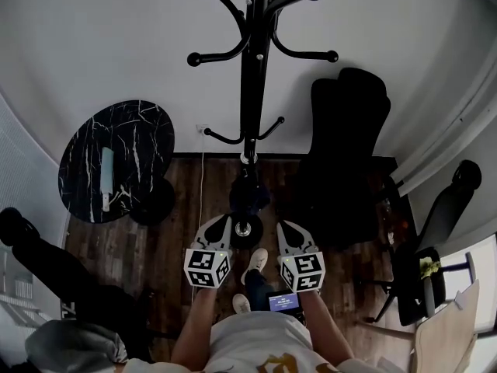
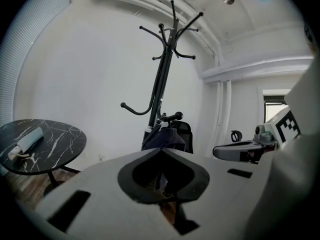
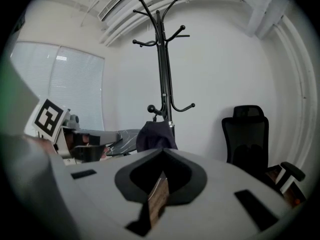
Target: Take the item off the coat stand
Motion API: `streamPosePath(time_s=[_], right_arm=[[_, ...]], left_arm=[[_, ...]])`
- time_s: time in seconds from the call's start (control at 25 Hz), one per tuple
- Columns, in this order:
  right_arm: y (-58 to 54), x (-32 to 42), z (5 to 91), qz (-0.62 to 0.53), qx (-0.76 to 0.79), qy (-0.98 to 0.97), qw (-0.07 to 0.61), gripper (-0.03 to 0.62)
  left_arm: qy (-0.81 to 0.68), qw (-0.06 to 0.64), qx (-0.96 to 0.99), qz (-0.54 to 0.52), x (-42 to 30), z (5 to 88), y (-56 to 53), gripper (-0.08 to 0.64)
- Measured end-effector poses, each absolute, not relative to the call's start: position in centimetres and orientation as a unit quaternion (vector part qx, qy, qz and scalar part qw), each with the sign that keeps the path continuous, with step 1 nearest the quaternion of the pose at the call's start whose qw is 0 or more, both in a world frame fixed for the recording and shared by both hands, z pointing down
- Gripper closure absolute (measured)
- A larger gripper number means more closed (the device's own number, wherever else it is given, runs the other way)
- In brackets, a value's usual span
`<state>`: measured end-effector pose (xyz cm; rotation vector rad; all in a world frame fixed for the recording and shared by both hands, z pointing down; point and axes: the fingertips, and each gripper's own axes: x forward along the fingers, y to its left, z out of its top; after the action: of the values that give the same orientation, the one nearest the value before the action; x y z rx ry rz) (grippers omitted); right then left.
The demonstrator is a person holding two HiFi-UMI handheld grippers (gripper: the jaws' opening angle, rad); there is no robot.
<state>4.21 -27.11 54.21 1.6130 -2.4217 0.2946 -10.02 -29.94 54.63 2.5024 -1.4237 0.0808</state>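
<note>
Head view: coat stand (image 1: 252, 92) at 12 o'clock, dark item (image 1: 248, 194) hung low on its pole, near the base. At 7 o'clock of the base, left gripper (image 1: 220, 224); at 5 o'clock, right gripper (image 1: 285, 229); both apart from the item. Round marble bench (image 1: 116, 158) at 9 o'clock.

Left gripper view: jaws pressed together, nothing between them. Dark item (image 2: 165, 138) beyond the tips at 12 o'clock, under a low hook.

Right gripper view: jaws closed, empty. Dark item (image 3: 155, 135) at 12 o'clock against the pole; black chair (image 3: 245, 139) at 3 o'clock.
</note>
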Motion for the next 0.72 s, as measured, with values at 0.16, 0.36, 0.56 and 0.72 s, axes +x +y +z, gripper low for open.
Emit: streamPosePath(time_s=[0.16, 0.36, 0.56, 0.72], right_arm=[[-27.8, 4.0, 54.7, 0.102, 0.54, -0.828, 0.112, 0.58], [-29.0, 4.6, 55.0, 0.113, 0.539, -0.827, 0.115, 0.58], [-29.9, 4.7, 55.6, 0.118, 0.533, -0.829, 0.122, 0.58], [-30.8, 4.6, 56.6, 0.122, 0.52, -0.834, 0.137, 0.546]], left_arm=[[-0.493, 0.113, 0.861, 0.05, -9.7, 55.2, -30.6, 0.538], [-0.494, 0.109, 0.861, 0.051, -9.2, 55.3, -31.3, 0.538], [-0.496, 0.112, 0.86, 0.046, -9.3, 55.7, -32.2, 0.538], [-0.475, 0.125, 0.869, 0.06, -8.9, 57.2, -33.0, 0.474]])
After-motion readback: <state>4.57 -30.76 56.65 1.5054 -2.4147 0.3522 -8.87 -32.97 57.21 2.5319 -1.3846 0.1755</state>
